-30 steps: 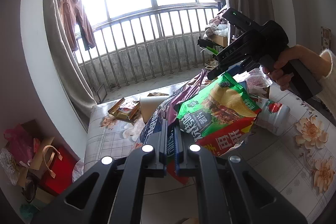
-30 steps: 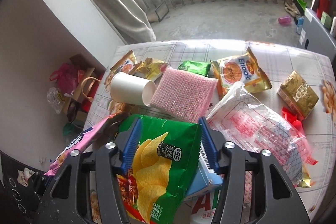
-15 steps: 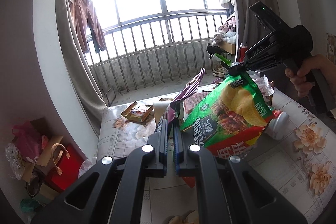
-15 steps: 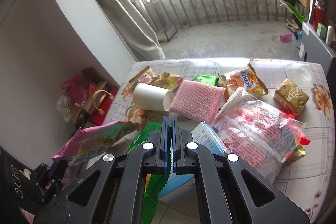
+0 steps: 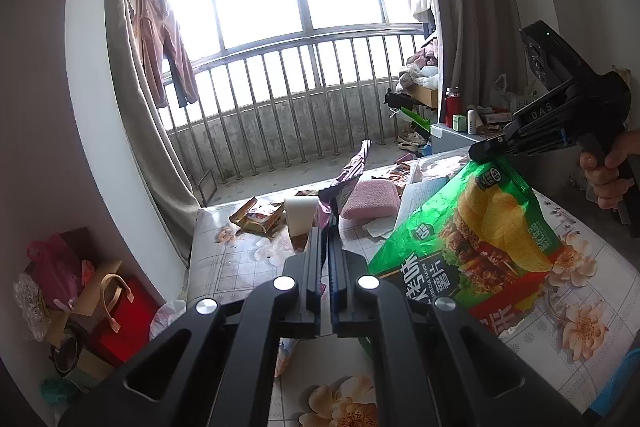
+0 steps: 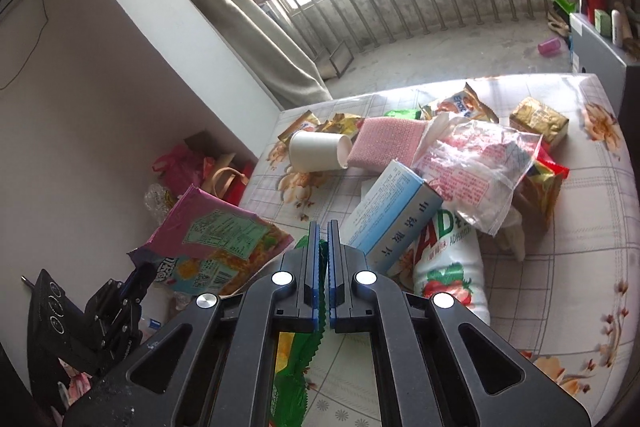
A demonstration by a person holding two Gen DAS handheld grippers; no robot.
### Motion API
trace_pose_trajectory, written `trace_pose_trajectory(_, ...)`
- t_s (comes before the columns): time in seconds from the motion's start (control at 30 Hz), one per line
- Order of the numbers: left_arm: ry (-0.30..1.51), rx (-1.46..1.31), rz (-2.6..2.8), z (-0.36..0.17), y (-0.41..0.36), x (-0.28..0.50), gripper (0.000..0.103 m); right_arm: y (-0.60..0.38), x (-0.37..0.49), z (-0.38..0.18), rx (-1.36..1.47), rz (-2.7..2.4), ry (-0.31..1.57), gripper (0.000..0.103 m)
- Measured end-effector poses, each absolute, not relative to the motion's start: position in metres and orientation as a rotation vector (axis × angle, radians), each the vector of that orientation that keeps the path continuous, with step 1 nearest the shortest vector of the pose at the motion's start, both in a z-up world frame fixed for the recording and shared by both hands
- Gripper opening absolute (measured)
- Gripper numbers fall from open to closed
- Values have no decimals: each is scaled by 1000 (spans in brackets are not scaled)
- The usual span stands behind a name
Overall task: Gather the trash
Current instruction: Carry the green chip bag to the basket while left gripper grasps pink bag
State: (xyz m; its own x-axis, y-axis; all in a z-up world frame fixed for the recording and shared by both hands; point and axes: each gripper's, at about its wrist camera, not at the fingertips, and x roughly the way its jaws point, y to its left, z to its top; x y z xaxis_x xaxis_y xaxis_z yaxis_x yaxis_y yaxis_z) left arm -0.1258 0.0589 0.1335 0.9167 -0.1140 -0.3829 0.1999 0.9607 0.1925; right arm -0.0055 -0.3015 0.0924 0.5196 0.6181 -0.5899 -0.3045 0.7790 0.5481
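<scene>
Two grippers each pinch one wrapper. The right gripper (image 5: 478,151), upper right in the left view, is clamped on the serrated top of a green chip bag (image 5: 472,243); the bag's long axis slants down-left, hanging above the table (image 5: 592,291). The left gripper (image 5: 328,247) is closed on a pink wrapper (image 6: 216,247), apparently crumpled. One paper cup (image 6: 318,151) lies on its side, centre of the right view.
</scene>
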Motion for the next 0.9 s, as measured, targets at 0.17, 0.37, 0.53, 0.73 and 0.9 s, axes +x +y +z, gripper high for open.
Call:
trace_pose_trajectory(0.17,338,253,-163,146,54,-148,2,-330,-34,93,536,614,831,2)
trace_pose_trajectory(0.37,325,282,-186,166,41,-169,1,-355,-74,102,504,573,764,2)
trace_pose_trajectory(0.53,333,298,-199,160,31,-177,1,-380,-86,80,593,542,775,2)
trace_pose_trajectory(0.73,313,303,-219,168,20,-190,1,-420,-105,64,737,558,752,2)
trace_pose_trajectory(0.9,324,299,-237,165,17,-192,1,-436,-116,27,812,542,795,15)
